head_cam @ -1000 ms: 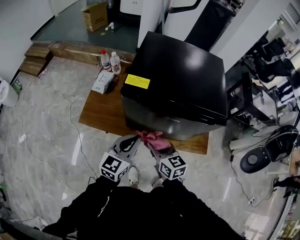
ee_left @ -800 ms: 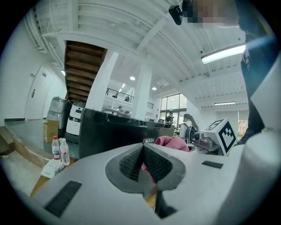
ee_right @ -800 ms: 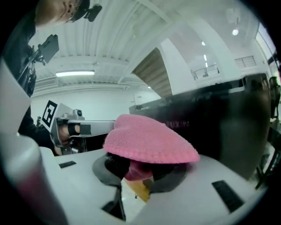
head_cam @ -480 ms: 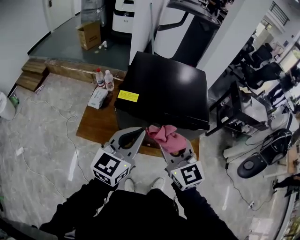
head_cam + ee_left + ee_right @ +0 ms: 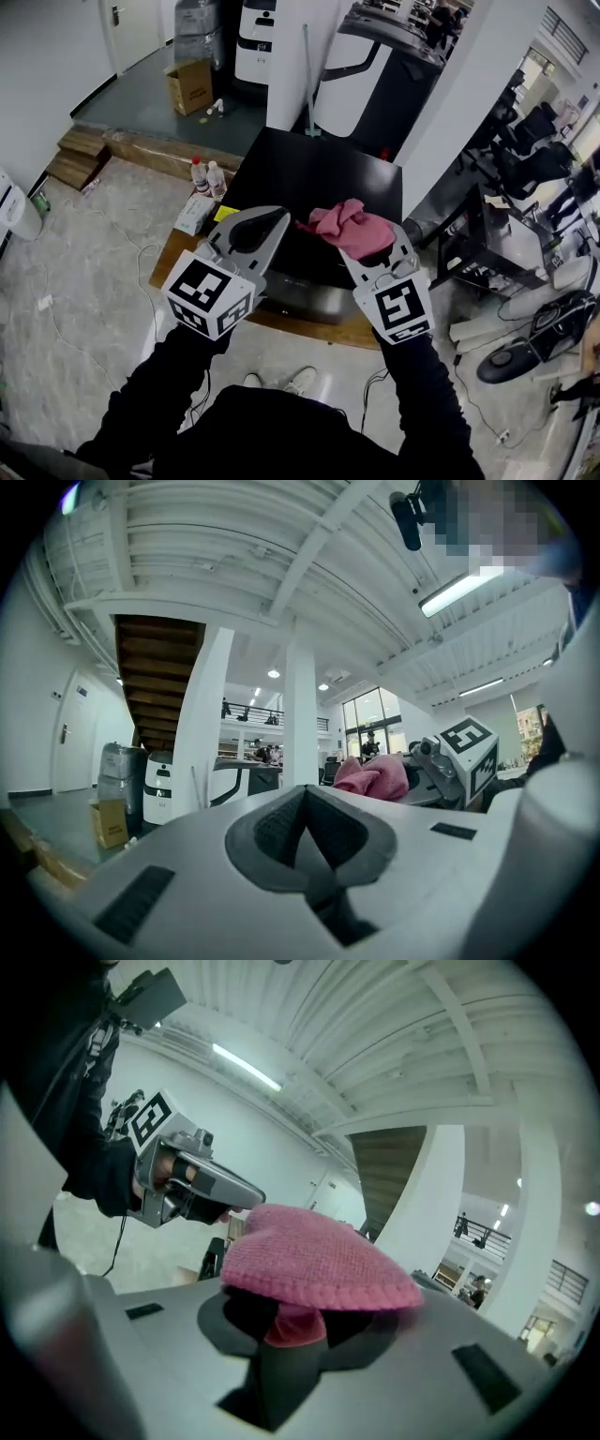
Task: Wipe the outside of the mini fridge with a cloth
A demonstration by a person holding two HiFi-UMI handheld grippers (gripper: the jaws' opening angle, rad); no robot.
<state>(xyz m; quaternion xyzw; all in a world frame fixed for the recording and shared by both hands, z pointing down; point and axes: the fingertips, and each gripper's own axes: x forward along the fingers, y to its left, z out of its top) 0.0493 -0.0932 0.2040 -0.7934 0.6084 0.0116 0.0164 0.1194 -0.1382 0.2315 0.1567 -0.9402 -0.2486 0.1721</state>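
The fingers of my right gripper (image 5: 295,1324) are clenched on the pink cloth (image 5: 319,1260), which bunches up over the tips. On my left gripper (image 5: 305,803) the fingers are pressed together with nothing between them. From the head view, both grippers are raised side by side, and the cloth sits in front of the black mini fridge (image 5: 309,173), near its top front edge. I can't tell whether cloth and fridge touch. The fridge stands on a low wooden table (image 5: 314,324). A cardboard box (image 5: 190,86) sits on the floor far behind. Two water bottles (image 5: 208,177) stand at the table's left corner, just beside the fridge.
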